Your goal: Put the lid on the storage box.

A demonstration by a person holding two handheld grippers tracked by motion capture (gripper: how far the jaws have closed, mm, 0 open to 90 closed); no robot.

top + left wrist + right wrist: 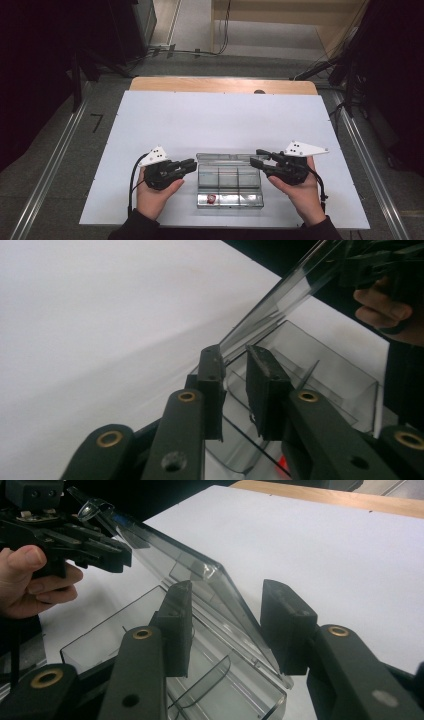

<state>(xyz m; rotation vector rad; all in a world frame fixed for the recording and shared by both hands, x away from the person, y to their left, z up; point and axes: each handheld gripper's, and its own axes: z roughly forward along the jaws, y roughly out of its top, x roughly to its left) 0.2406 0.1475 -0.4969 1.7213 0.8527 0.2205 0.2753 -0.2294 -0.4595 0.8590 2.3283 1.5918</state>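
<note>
A clear plastic box with divided compartments sits near the desk's front edge; a small red thing lies in its near-left compartment. Its lid stands raised. The left hand-held gripper is closed on the lid's edge; the right hand-held gripper straddles it, jaws apart.

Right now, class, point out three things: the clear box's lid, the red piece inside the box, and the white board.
lid (pixel 200 582), right gripper view, its raised clear panel.
red piece (pixel 212 199), high view, its middle.
white board (pixel 200 120), high view, bare surface.
</note>
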